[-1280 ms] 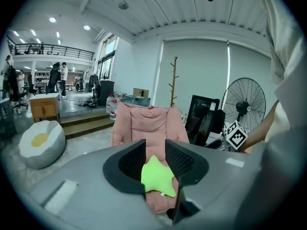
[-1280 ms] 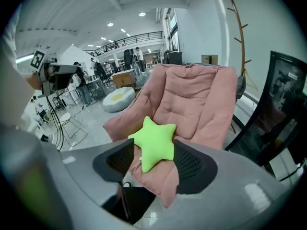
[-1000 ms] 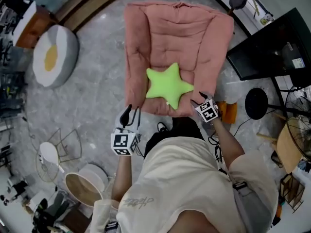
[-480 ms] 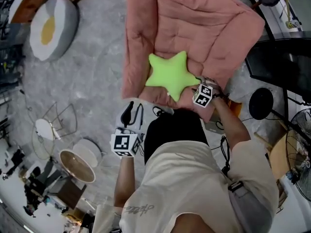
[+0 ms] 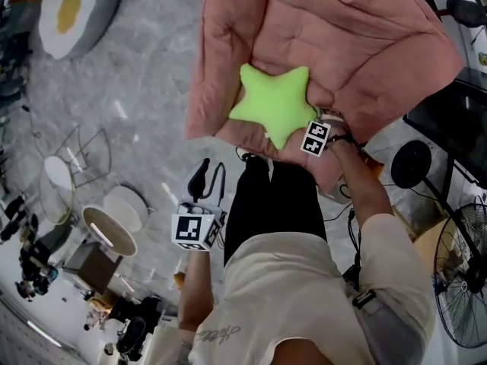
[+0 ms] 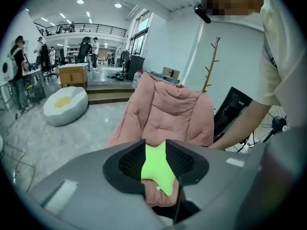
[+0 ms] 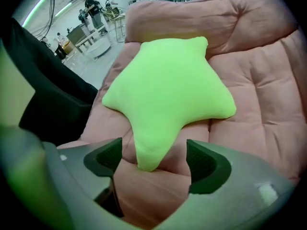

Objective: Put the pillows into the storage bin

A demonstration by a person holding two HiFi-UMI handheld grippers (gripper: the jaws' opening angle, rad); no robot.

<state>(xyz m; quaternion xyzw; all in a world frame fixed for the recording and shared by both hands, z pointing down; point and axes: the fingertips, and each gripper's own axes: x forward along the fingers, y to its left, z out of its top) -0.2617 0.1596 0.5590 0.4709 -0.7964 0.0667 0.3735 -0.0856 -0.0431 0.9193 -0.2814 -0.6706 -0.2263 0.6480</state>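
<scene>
Two pillows are in my sight. The green star pillow (image 5: 274,105) lies flat on the near part of the big pink cushion (image 5: 365,44), with one of its points directed to the person's legs. The egg-shaped pillow (image 5: 72,6) (white, with a yellow middle) sits on the grey floor (image 5: 152,90) well apart, at the upper left corner of the head view.

The right gripper (image 7: 153,159) points down at the near edge of the pink cushion. Its jaws have just been opening and they stand wide apart. The lowest point of the star pillow reaches into the gap between them, but neither pad presses it; on both sides I see pink fabric between pad and pillow. So this tool is released and grips nothing.

The left gripper (image 5: 209,182) hangs over the floor on the left of the person's black trousers (image 5: 274,204), near the pink cushion's front corner but not touching it. In the left gripper view its jaws are also parted, and the star pillow shows through the gap only from a distance; nothing is between the pads.

At the lower left of the head view a round open container (image 5: 110,230) stands on the floor, near a wire frame (image 5: 84,154). Whether it is the storage bin I cannot tell.
</scene>
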